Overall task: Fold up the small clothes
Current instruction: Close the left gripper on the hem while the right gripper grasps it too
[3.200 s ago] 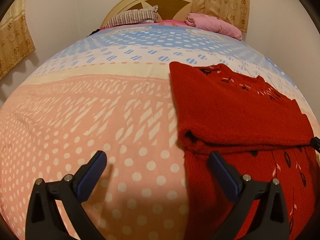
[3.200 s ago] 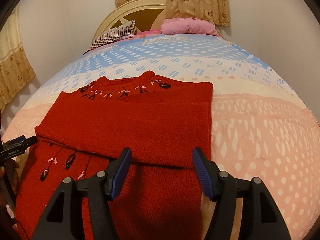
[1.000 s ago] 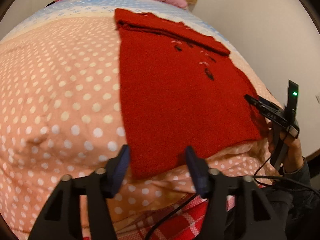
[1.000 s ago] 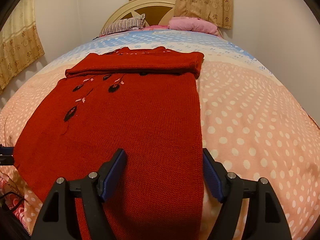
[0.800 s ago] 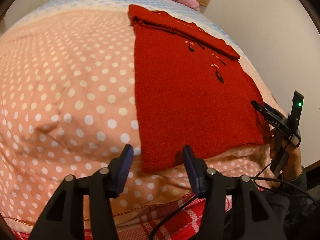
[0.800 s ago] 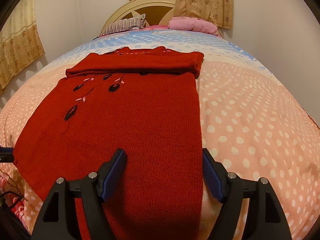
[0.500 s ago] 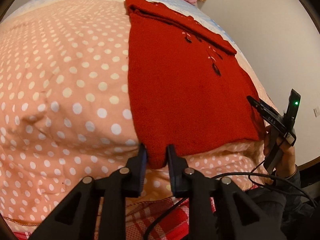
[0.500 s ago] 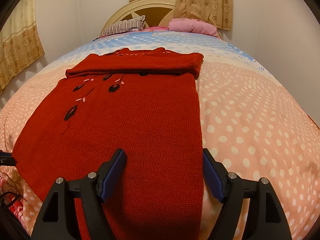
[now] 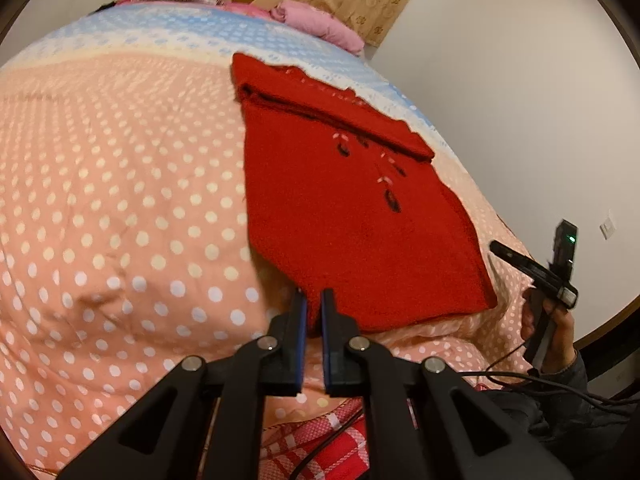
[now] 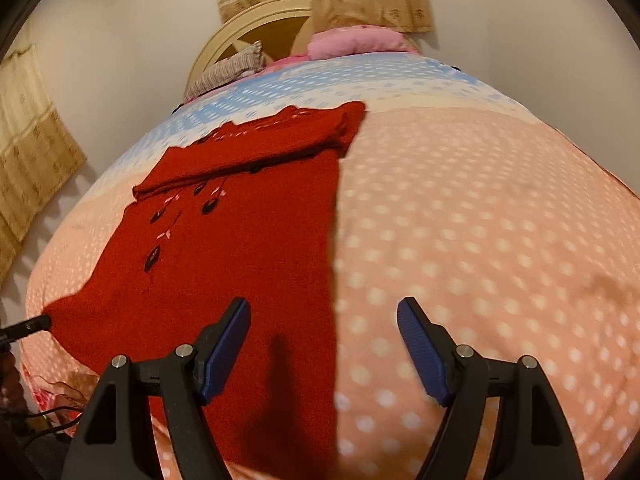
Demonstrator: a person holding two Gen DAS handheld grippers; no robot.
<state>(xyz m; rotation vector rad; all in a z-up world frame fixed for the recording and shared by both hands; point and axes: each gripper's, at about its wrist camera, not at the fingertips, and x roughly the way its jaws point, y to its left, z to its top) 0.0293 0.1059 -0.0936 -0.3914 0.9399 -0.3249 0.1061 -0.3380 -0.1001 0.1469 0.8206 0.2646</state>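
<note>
A red knitted sweater (image 9: 344, 208) with dark embroidered leaves lies flat on the bed, its sleeves folded across the top end. My left gripper (image 9: 314, 300) is shut on the sweater's near left hem corner and lifts it slightly. My right gripper (image 10: 324, 316) is open above the sweater's (image 10: 240, 248) near right edge, one finger over the red knit, the other over the bedspread. The right gripper also shows in the left wrist view (image 9: 520, 260), beside the hem's right corner.
The bed has a pink polka-dot bedspread (image 9: 120, 200) that turns blue toward the headboard (image 10: 256, 20). A striped pillow (image 10: 228, 68) and a pink pillow (image 10: 360, 40) lie at the head. A red checked cloth and cables (image 9: 320, 448) hang below the near bed edge. White walls and beige curtains surround.
My left gripper closed on the sweater's hem corner and raised it a little. My right gripper shifted right, from over the sweater's middle to its right edge, staying open.
</note>
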